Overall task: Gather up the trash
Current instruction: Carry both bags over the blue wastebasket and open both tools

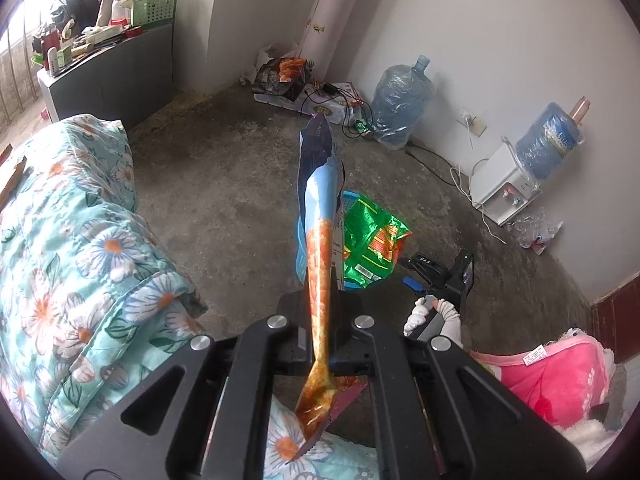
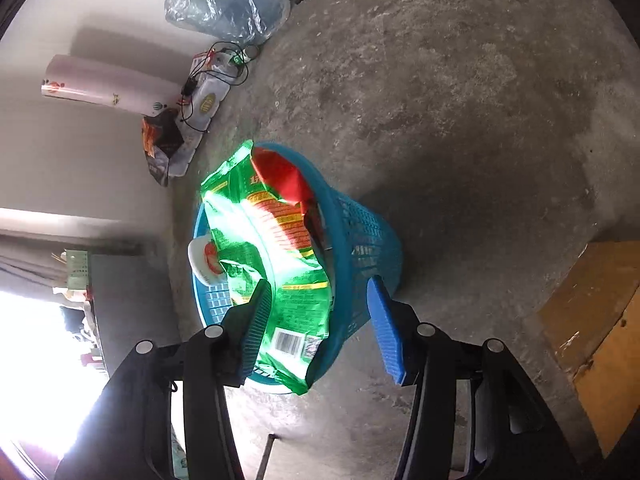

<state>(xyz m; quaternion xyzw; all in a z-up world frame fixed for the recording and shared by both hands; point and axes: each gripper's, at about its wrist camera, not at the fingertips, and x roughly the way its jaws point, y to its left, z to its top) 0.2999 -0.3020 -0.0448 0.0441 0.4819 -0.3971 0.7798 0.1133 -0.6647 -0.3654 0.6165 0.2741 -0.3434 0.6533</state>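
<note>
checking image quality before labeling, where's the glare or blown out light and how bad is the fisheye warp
Right wrist view: window area at lower left is blown out white, and the green wrapper in the blue basket shows bright glare. Left wrist view: light is even, slight overexposure at the upper-left window; strong fisheye bending toward the black rim in both views.

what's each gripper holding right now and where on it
The left gripper pinches a blue and orange snack wrapper near its orange lower end. The right gripper is open and holds nothing, above the green bag in the blue basket.
</note>
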